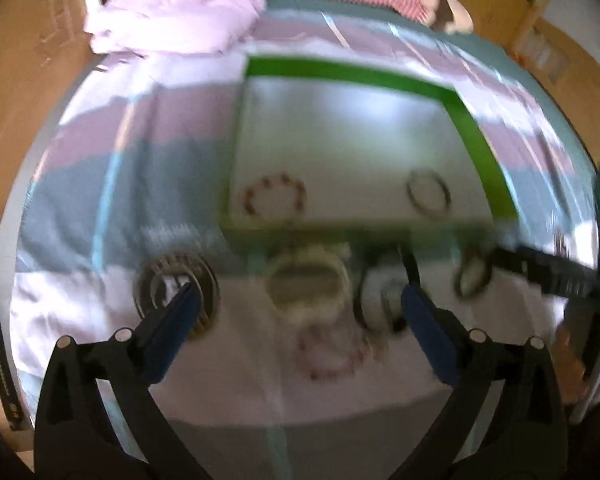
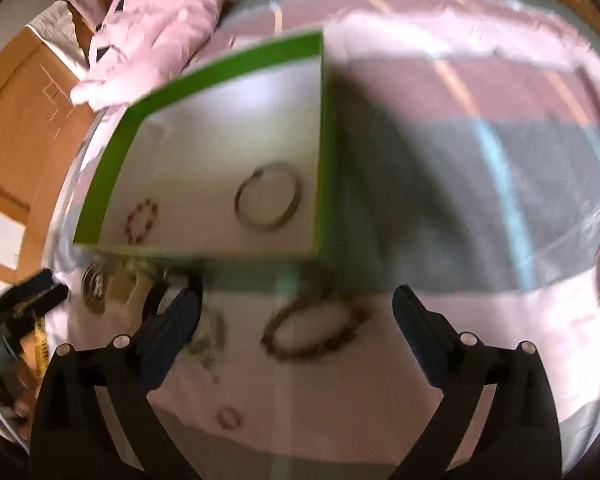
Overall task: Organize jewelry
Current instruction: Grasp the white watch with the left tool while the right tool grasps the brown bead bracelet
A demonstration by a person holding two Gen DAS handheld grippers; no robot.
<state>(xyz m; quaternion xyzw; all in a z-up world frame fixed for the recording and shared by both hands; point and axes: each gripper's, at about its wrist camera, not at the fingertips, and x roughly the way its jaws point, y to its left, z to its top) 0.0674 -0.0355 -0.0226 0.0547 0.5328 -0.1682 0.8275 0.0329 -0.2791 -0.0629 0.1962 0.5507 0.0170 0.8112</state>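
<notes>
Lying on a striped cloth [image 1: 100,208], a shallow box [image 1: 472,128] with green walls and a white floor is seen from both wrist cameras. Two pieces are placed inside it: a beaded red bracelet [image 1: 274,198] near one corner and a thin metal bangle [image 2: 268,196] well apart from it, toward the opposite wall. Both pictures are blurred, so fine details cannot be told.

The left gripper [image 1: 300,308] is held with its jaws wide apart and nothing between them. Several pieces are spread on the cloth just in front of the box: a wide dark ring [image 1: 176,292] touching the left fingertip in the picture, a pale bangle [image 1: 306,284] in the middle, and a red bead bracelet [image 1: 332,356] nearer to the camera.

The right gripper [image 2: 296,308] is also spread wide and is empty. A dark brown bracelet [image 2: 314,330] is lying on the cloth between its fingers, not touched by them. A small reddish ring [image 2: 229,417] is seen closer to the camera.
</notes>
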